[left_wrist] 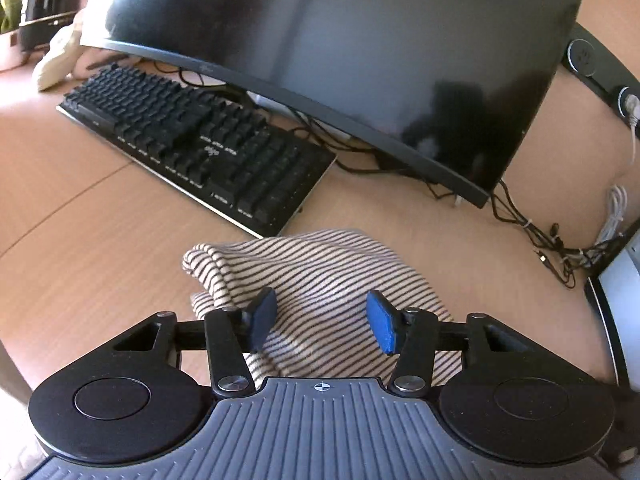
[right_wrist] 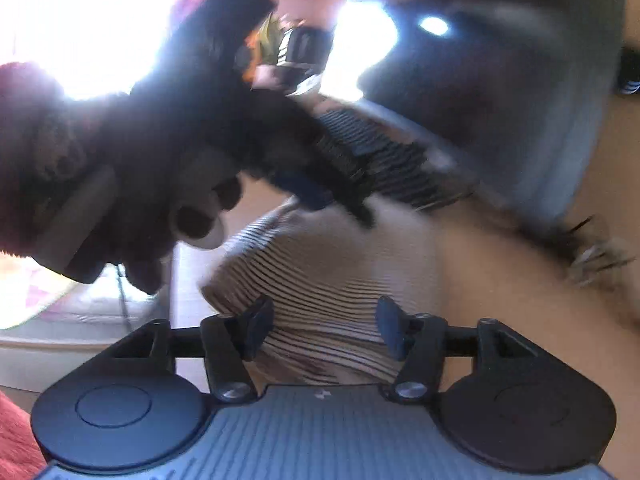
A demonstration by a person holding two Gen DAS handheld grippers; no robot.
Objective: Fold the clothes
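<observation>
A striped garment (left_wrist: 320, 280), cream with thin dark lines, is seen lying bunched on a wooden desk (left_wrist: 100, 240), just in front of the near end of a black keyboard (left_wrist: 200, 148). Taken from the keyboard, the garment is on the side towards the camera, its far edge almost touching the keyboard's near corner. Behind the keyboard a curved dark monitor (left_wrist: 340, 60) is stood, and a tangle of black cables (left_wrist: 532, 232) is spread on the desk to the right of the keyboard, beyond the monitor's lower corner. To the far left of the keyboard a pale cloth object (left_wrist: 56, 64) is laid beside a dark rounded appliance (left_wrist: 48, 4).

The left gripper (left_wrist: 320, 320) is held over the near part of the garment with its blue pads (left_wrist: 382, 324) set apart; no fabric is pinched between them, so it is released.

In the right wrist view, which is blurred, the right gripper (right_wrist: 324, 328) is likewise shown spread above the garment (right_wrist: 328, 272), nothing being gripped between its fingers. The other gripper, held in a person's hand (right_wrist: 132, 184) below a dark red sleeve (right_wrist: 24, 92), is seen upper left, in front of the keyboard (right_wrist: 380, 160)
</observation>
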